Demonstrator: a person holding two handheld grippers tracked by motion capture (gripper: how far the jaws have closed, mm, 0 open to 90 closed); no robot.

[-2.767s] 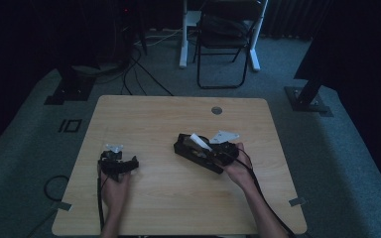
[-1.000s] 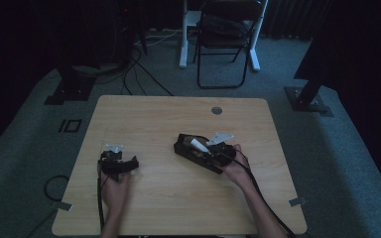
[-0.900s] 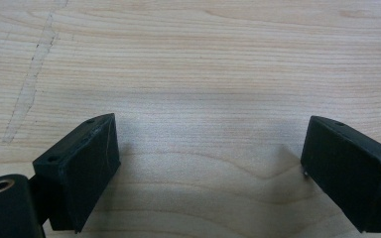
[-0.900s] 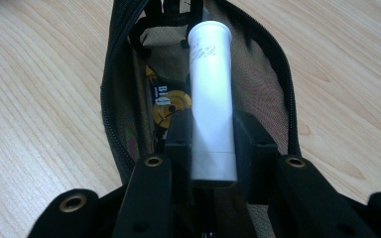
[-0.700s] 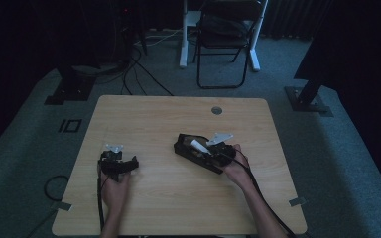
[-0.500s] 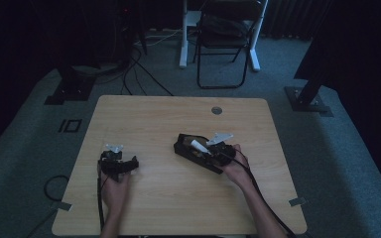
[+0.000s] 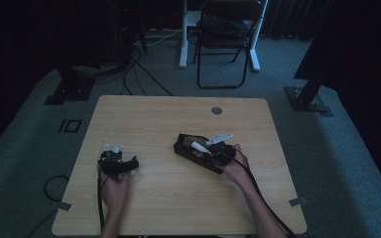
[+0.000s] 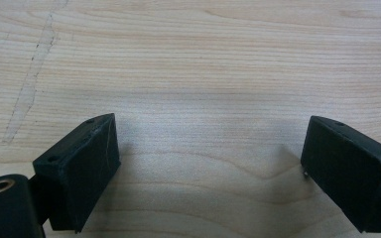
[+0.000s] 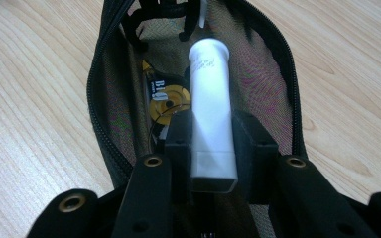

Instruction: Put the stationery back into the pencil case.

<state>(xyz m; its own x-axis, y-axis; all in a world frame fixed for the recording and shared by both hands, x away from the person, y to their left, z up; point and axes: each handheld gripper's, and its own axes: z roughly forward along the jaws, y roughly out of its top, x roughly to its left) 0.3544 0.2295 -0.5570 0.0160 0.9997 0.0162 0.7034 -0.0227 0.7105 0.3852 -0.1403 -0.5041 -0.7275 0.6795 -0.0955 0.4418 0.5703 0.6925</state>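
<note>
R gripper (image 9: 213,144) clamps white tube (image 9: 209,94) over open pouch (image 9: 273,64)

white tube (image 9: 209,106): smooth and cylindrical, flat crimped end nearest the camera, lying lengthwise over the open black zip pouch (image 9: 273,89).
black zip pouch: unzipped, mesh-lined, flat on the table, a gold-coloured round item (image 9: 168,104) inside, just beside the tube.

Bare table (image 7: 168,198) is lying open between the hands; the unzipped black pouch (image 7: 191,148) is blocking the right side, its mouth occupied by a white tube (image 9: 211,124).
</note>
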